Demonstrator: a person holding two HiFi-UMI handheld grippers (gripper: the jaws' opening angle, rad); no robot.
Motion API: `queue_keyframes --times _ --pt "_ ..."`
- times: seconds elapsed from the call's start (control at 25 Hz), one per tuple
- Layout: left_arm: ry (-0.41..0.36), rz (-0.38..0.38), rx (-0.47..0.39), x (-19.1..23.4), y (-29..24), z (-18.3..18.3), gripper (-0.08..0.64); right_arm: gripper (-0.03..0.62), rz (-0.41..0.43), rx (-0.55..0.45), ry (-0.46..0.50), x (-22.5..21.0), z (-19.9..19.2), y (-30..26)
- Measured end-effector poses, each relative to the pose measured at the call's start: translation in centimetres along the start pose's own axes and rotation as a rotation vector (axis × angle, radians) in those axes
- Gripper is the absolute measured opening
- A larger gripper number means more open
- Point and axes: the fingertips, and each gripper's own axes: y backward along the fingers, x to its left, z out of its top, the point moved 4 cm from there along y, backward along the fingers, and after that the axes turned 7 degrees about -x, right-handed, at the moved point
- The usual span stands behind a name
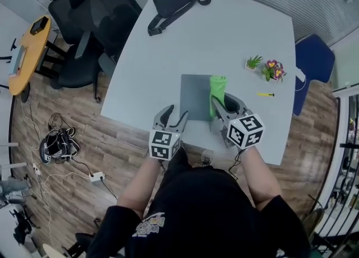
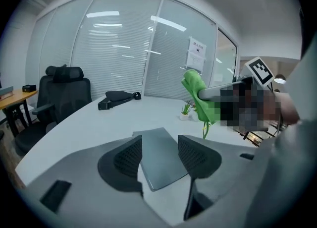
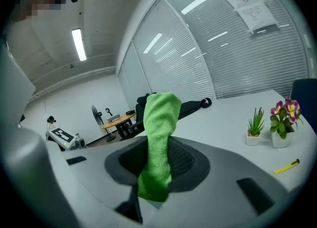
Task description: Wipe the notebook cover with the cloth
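Table [image 1: 235,27], white top, mine to work at. Lying on it were:
- one grey notebook [image 1: 193,97], flat and closed, near my edge;
- one black bag [image 1: 174,1], well beyond the notebook, to its left;
- one small green potted plant [image 1: 253,61] and one flowering pot [image 1: 273,70], side by side, right of the notebook;
- one slim yellow item [image 1: 266,94], right of the notebook, nearer me than the pots.

Bright ceiling light, fisheye-warped edges
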Motion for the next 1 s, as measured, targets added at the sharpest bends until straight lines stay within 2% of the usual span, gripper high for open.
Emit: queue_keyframes --times 0.28,0.6,0.8,1.0 --pt "0.009 -0.091 0.089 2.5 -3.8 -1.9 0.218 0.11 -0.066 0.034 -0.019 -0.8 -0.7 -4.0" --pt "0.012 -0.154 0.179 4.8 -6.9 -4.5 0.218 0.111 -0.107 0.108 -0.021 -1.3 -2.5 -7.5" --pt "0.008 -0.184 0.227 6.1 -8.3 -5.9 0.218 0.11 -0.106 0.164 -0.012 -1.5 -3.7 -10.2" --pt "0.006 -0.22 0.256 6.7 -9.5 -6.7 0.218 0.112 -0.088 0.26 0.022 -1.6 -5.6 -13.1"
